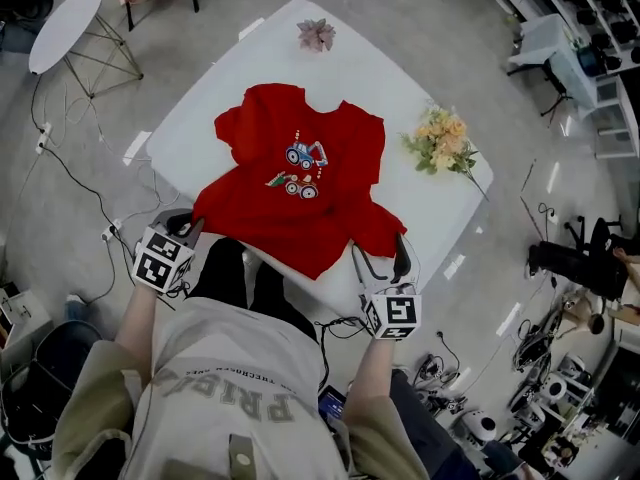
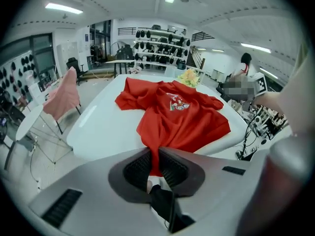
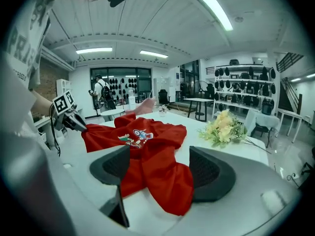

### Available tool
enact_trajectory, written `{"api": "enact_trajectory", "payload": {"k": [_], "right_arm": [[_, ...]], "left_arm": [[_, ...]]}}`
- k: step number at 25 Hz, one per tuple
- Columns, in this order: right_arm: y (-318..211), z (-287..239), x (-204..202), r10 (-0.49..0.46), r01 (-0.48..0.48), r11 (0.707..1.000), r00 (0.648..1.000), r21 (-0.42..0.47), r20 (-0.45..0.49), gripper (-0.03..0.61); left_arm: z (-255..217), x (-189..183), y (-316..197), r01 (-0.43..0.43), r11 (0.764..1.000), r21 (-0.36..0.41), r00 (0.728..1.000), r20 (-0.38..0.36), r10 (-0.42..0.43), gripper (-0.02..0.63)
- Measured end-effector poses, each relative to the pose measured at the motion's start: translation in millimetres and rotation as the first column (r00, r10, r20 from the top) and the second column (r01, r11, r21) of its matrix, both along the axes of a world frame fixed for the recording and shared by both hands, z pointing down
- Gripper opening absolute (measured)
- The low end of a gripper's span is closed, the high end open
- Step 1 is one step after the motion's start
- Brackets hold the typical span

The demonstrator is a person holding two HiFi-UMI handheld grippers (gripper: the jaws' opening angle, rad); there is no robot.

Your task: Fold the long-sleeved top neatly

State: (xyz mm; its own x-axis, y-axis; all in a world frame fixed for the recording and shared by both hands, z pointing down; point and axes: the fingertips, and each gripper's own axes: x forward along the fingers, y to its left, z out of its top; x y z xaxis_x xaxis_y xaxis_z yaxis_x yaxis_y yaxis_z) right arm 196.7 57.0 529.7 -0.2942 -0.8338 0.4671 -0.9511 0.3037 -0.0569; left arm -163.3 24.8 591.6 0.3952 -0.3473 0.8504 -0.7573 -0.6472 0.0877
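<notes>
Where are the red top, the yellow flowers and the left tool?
red top (image 1: 290,218): head view, middle, below the print.
yellow flowers (image 1: 443,134): head view, the blooms.
left tool (image 2: 154,155): left gripper view, between tips pinching the red top.

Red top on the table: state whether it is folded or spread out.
Spread but rumpled, not folded: the red top lies print-up across the table, and the left gripper pinches one near corner.

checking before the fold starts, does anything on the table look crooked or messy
Yes: the red top lies rumpled and skewed on the table, sleeves bunched, its hem hanging over the near edge. The left gripper pinches one hem corner; the right gripper stands open around another fold.
</notes>
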Motion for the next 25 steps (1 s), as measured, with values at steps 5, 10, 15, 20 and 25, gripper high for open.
{"api": "enact_trajectory", "payload": {"k": [5,10,15,20,25], "right_arm": [[12,23,9,-0.058,0.056,0.997,0.998,-0.058,-0.025,0.368],[21,44,22,-0.129,0.119,0.987,0.988,-0.112,-0.081,0.368],[24,61,27,-0.19,0.171,0.972,0.976,-0.163,-0.108,0.368],[23,79,30,-0.236,0.201,0.954,0.961,-0.221,-0.142,0.367],[28,96,36,-0.303,0.237,0.926,0.931,-0.295,-0.203,0.346]], "left_arm": [[19,-11,11,0.13,0.991,-0.004,0.99,0.048,-0.13,0.076],[-7,-4,12,0.18,0.978,0.102,0.979,0.082,-0.189,0.361],[-51,83,3,0.061,0.982,0.18,0.996,-0.071,-0.049,0.37],[-51,200,6,-0.119,0.981,0.151,0.967,-0.205,0.149,0.37],[-43,273,22,-0.25,0.96,0.124,0.927,-0.255,0.274,0.37]]}}
